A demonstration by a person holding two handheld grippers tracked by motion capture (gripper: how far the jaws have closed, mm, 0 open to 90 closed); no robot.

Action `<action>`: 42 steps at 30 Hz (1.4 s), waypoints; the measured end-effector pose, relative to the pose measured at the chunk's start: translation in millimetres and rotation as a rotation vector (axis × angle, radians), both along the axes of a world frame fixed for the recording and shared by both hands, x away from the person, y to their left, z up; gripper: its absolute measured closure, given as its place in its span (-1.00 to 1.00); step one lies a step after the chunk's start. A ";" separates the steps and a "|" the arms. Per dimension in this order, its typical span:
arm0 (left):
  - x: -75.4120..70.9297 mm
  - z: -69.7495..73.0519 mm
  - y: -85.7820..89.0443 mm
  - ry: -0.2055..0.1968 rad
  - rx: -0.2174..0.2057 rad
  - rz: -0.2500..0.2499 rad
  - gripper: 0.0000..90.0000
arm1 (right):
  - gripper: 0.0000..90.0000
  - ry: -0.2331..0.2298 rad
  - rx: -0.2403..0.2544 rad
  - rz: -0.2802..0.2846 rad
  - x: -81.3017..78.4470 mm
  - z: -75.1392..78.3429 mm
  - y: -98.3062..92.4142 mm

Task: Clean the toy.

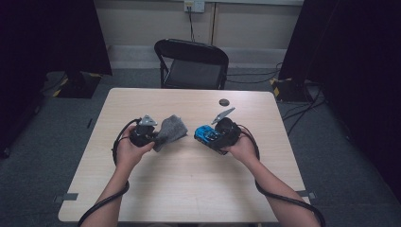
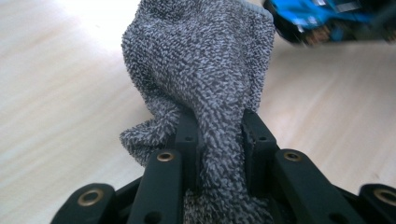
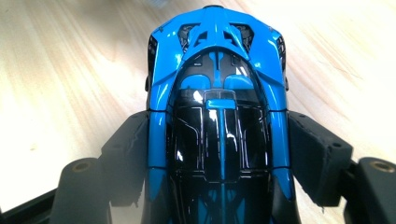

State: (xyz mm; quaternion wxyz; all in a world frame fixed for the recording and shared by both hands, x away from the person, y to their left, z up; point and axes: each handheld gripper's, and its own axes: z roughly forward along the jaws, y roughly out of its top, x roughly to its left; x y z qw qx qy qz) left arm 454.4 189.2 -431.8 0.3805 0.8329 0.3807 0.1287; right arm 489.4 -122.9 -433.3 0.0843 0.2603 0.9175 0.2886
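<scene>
The left gripper (image 2: 219, 140) pinches a soft, limp grey terry cloth (image 2: 205, 65) at a bunched fold, while the right gripper (image 3: 219, 144) clamps the sides of a glossy, rigid, probably slippery blue toy car (image 3: 217, 93).

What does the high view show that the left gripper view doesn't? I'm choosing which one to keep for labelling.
High view alone: the person's left hand, the right tool gripping the blue toy car, a dark disc, the folding chair. Left gripper view alone: the left tool with its pads pressed into the grey cloth, showing its looped weave. Both share the cloth, the car and the wooden table.
</scene>
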 end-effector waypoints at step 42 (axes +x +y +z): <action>-1.5 -5.1 -44.1 0.020 -0.018 -0.140 0.61 | -0.36 -0.008 -0.016 0.054 -9.7 5.3 12.5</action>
